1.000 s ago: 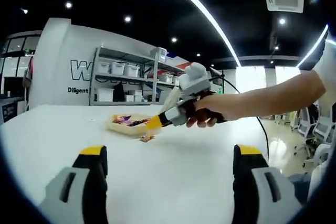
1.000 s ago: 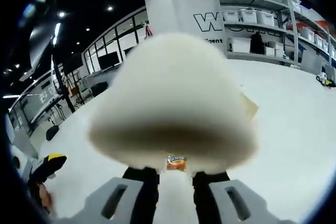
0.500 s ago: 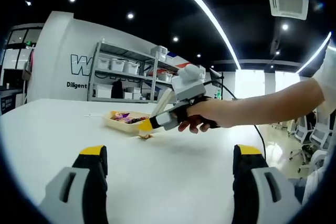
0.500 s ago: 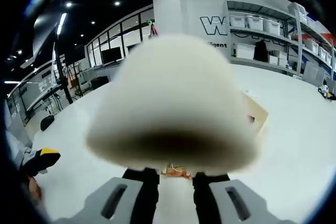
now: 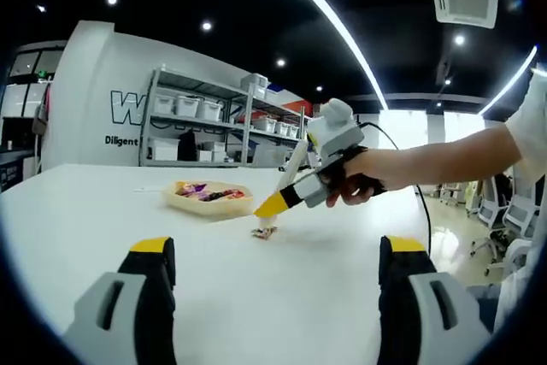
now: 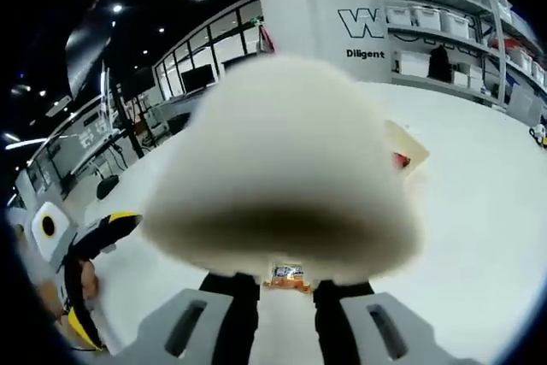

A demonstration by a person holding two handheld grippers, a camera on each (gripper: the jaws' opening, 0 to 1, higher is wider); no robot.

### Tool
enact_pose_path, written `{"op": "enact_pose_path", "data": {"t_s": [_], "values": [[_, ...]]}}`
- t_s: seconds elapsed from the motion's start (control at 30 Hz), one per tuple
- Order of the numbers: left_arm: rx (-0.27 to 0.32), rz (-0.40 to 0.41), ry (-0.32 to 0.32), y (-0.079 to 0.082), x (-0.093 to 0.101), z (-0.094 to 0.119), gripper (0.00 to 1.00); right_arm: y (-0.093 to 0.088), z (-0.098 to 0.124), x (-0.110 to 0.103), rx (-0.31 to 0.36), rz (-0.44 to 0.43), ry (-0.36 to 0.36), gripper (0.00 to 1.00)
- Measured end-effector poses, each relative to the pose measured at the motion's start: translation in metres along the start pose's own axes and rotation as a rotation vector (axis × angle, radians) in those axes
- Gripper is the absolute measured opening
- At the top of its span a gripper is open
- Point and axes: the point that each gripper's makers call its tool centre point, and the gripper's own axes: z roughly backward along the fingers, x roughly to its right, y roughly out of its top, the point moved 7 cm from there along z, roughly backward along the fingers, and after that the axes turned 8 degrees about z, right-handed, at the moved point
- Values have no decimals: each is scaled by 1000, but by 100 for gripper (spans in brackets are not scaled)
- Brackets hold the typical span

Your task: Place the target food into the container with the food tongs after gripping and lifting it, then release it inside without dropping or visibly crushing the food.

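A small orange food packet (image 5: 265, 232) lies on the white table (image 5: 282, 288), just right of a beige container (image 5: 210, 197) holding colourful snacks. My right gripper (image 5: 273, 205), held by a hand, points down just above the packet and is shut on the white food tongs (image 5: 295, 164). In the right gripper view the tongs (image 6: 282, 160) are a big blurred white shape above my right gripper (image 6: 286, 297). The packet (image 6: 287, 275) sits just beyond it, and the container (image 6: 402, 147) peeks out behind. My left gripper (image 5: 273, 297) hangs open near the table's front.
Shelving with white bins (image 5: 192, 130) stands against the far wall behind the table. A person's arm (image 5: 444, 156) reaches in from the right. In the right gripper view my left gripper's yellow-tipped jaw (image 6: 102, 232) shows at the left. Bare tabletop (image 6: 479, 211) lies around the packet.
The right gripper has swung away from the container's rim and now tilts down more steeply over the packet. Both views have shifted with the hands. The left gripper stays open.
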Motion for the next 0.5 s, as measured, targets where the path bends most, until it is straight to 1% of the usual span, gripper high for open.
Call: {"op": "enact_pose_path", "data": {"t_s": [0.07, 0.17, 0.23, 0.33, 0.37, 0.4, 0.47, 0.5], "values": [[-3, 0, 2, 0, -1, 0, 98, 2, -1, 6, -7, 20, -5, 18], [-4, 0, 4, 0, -1, 0, 98, 3, -8, 14, 5, 4, 1, 19], [-2, 0, 13, 0, -2, 0, 98, 0, -18, 21, -3, -50, -6, 19], [-2, 4, 20, 0, -3, 0, 98, -8, -23, 26, -26, -92, -8, 19], [-3, 6, 21, 0, -4, 0, 98, -10, -23, 24, -21, -102, 0, 18], [-3, 6, 21, 0, -4, 0, 98, -9, -19, 24, 8, -114, -2, 19], [-3, 3, 21, 0, -4, 0, 98, -13, -12, 21, -12, -147, 12, 19], [-4, 1, 19, 0, -3, 0, 98, -14, -10, 20, -18, -148, 17, 19]]}}
